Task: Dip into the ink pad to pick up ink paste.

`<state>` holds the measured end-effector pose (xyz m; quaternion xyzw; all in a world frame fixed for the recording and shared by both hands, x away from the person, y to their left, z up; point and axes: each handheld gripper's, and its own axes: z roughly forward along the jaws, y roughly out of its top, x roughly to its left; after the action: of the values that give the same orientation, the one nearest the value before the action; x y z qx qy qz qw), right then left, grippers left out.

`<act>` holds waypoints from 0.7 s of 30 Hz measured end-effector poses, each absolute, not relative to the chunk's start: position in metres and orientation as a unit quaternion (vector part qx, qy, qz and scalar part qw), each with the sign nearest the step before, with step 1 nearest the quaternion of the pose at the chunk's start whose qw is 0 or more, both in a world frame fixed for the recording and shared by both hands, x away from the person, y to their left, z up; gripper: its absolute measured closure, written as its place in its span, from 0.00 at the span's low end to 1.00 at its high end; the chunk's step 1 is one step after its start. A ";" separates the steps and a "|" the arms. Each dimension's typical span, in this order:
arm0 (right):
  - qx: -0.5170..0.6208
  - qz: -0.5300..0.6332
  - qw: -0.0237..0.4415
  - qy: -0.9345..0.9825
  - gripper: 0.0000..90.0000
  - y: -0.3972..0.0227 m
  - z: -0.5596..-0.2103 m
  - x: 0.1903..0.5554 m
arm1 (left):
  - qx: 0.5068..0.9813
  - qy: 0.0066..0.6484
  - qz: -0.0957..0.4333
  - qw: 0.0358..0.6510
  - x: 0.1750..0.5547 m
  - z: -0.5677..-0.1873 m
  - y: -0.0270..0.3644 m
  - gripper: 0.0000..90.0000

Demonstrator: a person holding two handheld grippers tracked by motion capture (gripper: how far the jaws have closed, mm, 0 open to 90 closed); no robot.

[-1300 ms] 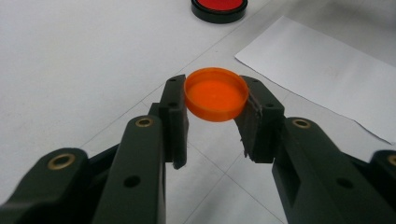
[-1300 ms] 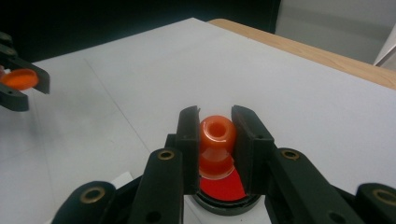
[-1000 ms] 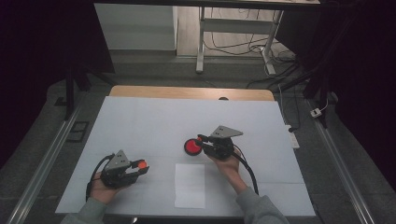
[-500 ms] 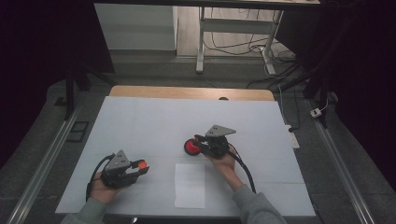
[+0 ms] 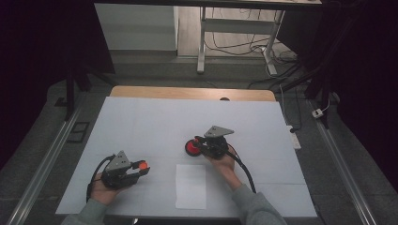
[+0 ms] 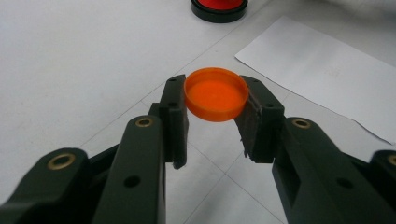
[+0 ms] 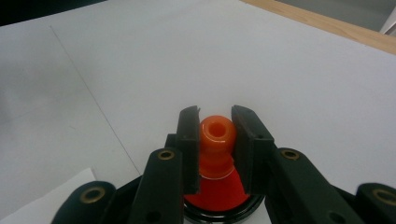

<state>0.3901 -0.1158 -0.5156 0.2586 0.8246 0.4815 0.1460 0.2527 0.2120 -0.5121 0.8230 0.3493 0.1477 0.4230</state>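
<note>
Gripping tight, the right gripper [image 7: 215, 154] has its two black jaws pressed on the orange knob of a stamp [image 7: 216, 140]. The knob sticks straight up between the jaws. Below it, the stamp's red body sits in a round black base. From the high view, the stamp [image 5: 192, 147] stands on the white sheet [image 5: 141, 122] that covers the tabletop, near the middle and a bit toward the person's side, just left of the right gripper [image 5: 202, 145].

Over by the near left corner, the left gripper [image 6: 215, 112] pinches a little orange cap [image 6: 216, 99] by its rim, one jaw on each side. The cap's open side faces the camera and it hangs just above the sheet. In the high view, the left gripper [image 5: 141, 169] and the cap [image 5: 141, 164] are well apart from the stamp.

A small piece of white paper [image 5: 191, 185] lies flat between the two hands, near the front edge of the tabletop. Its long side runs from the person toward the far edge. It lies just in front of the stamp, on the person's side and a little left of the right hand [image 5: 224, 161].

I think the stamp goes onto that paper next. The right hand is nearer, so it would lift the stamp and pull it back toward the person, keeping the knob straight up.
</note>
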 end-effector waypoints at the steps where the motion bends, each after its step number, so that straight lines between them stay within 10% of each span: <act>1: 0.259 0.480 0.147 0.825 0.80 -0.116 -0.516 0.390 | 0.823 0.349 0.148 0.423 0.253 -0.512 0.212 0.72; 21: 0.256 0.458 0.155 0.837 0.80 -0.111 -0.527 0.394 | 0.822 0.350 0.147 0.425 0.252 -0.512 0.213 0.72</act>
<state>0.3943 -0.1108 -0.5273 0.2563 0.8368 0.4583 0.1551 0.2524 0.2127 -0.5116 0.8218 0.3500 0.1466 0.4249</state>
